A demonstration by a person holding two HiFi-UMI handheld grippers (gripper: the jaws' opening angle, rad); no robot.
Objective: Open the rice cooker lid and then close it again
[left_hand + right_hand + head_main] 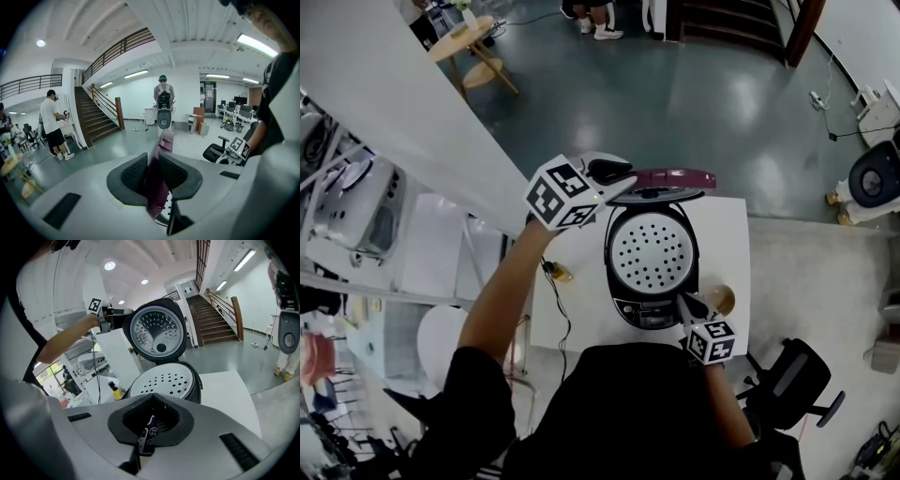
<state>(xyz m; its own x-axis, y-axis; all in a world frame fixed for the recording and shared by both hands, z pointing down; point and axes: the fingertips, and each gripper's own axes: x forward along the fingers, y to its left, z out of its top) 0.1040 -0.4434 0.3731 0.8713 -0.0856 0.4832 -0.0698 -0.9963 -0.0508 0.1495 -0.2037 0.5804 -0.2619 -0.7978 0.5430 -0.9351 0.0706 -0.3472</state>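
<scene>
A black rice cooker point(649, 251) stands on the white table point(727, 234), with a perforated white inner plate showing on top. Its maroon-topped lid point(670, 178) stands raised upright at the back. My left gripper point(623, 183) is shut on the lid's top edge; in the left gripper view the maroon lid point(157, 187) fills the gap between the pads point(133, 176). The right gripper view shows the lid's silver underside point(154, 331) above the cooker body point(164, 383). My right gripper point(682, 302) is shut and empty, its tips at the cooker's front control panel point(149, 434).
A small yellow-capped bottle point(561, 274) and a black cable point(567, 323) lie at the table's left. A brown cup point(720, 298) sits right of the cooker. An office chair point(792, 380) stands right of the table, a white partition point(403, 103) to the left.
</scene>
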